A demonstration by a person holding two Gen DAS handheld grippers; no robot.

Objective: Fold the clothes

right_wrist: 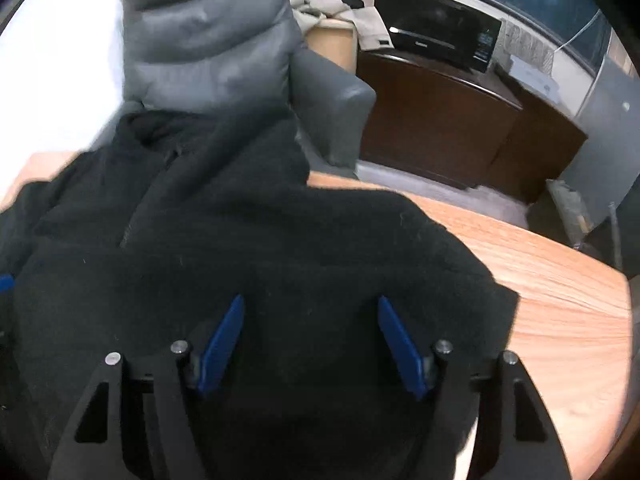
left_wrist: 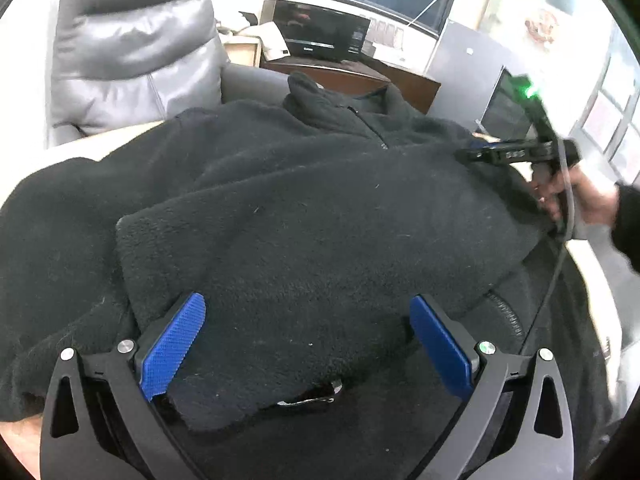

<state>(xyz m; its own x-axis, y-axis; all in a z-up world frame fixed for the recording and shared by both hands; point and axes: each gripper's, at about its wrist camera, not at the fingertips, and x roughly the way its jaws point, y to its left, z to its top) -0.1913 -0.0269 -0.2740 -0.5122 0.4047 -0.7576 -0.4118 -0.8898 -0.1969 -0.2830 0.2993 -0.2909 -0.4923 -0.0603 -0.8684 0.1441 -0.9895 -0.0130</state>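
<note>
- Left wrist view: the left gripper (left_wrist: 308,344) has its jaws spread wide with nothing pinched between the blue pads (left_wrist: 172,348). A folded flap of the black fleece jacket (left_wrist: 320,200) lies under and between them, its near edge just in front of the pads.
- That stance looks like a hover over the flap's edge, likely to pick it up or press it flat for a fold.
- Right wrist view: the right gripper (right_wrist: 310,344) is also wide open and holds nothing. The fleece fills the space beneath and ahead of it.
- From the left wrist view, the right gripper (left_wrist: 472,155) sits at the jacket's far right side, near the shoulder, held by the person's hand (left_wrist: 576,200); whether it touches the cloth I cannot tell.
- The jacket lies spread on the wooden table (right_wrist: 560,280), collar and zip (left_wrist: 376,132) pointing away toward the grey leather chair (right_wrist: 216,40).
- A microwave (right_wrist: 436,36) stands well behind, on a dark cabinet (right_wrist: 432,128).
</note>
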